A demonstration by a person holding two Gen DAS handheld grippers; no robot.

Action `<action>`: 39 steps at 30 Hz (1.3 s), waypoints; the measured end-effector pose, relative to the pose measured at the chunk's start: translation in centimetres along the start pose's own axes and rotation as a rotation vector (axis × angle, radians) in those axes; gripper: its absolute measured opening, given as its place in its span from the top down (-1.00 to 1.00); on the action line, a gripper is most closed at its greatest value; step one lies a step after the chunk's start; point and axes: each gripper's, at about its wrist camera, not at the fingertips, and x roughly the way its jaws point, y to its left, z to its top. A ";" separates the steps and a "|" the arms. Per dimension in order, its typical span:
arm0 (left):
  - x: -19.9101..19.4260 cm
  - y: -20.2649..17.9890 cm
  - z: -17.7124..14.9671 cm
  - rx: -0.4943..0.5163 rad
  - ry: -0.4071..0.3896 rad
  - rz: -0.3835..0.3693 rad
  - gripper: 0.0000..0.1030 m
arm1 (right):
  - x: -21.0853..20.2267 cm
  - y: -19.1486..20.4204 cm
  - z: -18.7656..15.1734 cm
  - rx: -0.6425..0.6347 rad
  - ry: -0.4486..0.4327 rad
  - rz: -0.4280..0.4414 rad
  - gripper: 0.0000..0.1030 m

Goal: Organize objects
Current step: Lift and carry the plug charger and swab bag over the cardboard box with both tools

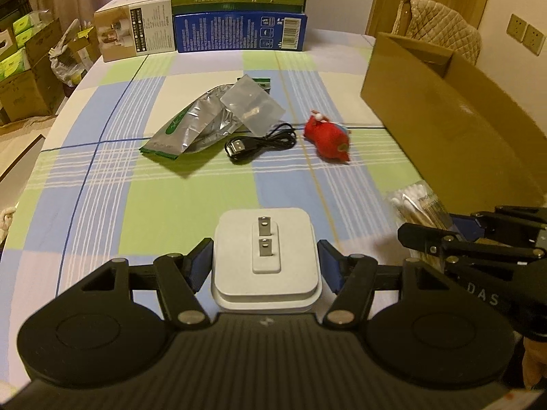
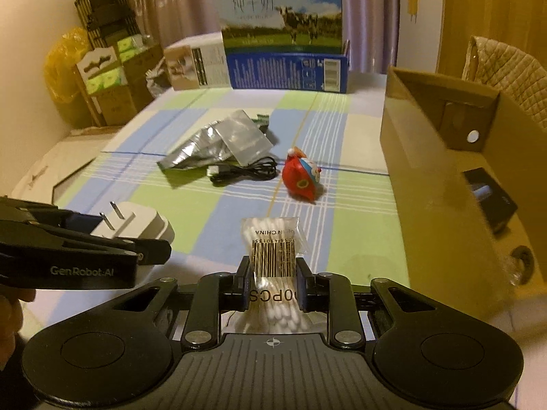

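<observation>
My left gripper [image 1: 265,256] is shut on a white plug adapter [image 1: 266,256], prongs up; it also shows in the right wrist view [image 2: 136,227]. My right gripper [image 2: 271,273] is shut on a clear pack of cotton swabs [image 2: 271,249], also seen in the left wrist view [image 1: 422,208]. On the checked tablecloth ahead lie silver foil pouches [image 1: 201,123], a black USB cable [image 1: 259,143] and a red toy [image 1: 328,136]. An open brown cardboard box [image 2: 441,171] stands at the right.
A milk carton box [image 1: 239,7] and a small product box [image 1: 136,30] stand at the table's far edge. A chair with a quilted cover [image 1: 441,24] is behind the cardboard box. Stacked boxes [image 1: 20,68] sit on the floor at left.
</observation>
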 end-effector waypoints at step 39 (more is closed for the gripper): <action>-10.8 -5.6 -1.5 -0.015 -0.084 -0.078 -0.17 | -11.1 -1.5 -1.2 0.074 -0.123 -0.029 0.57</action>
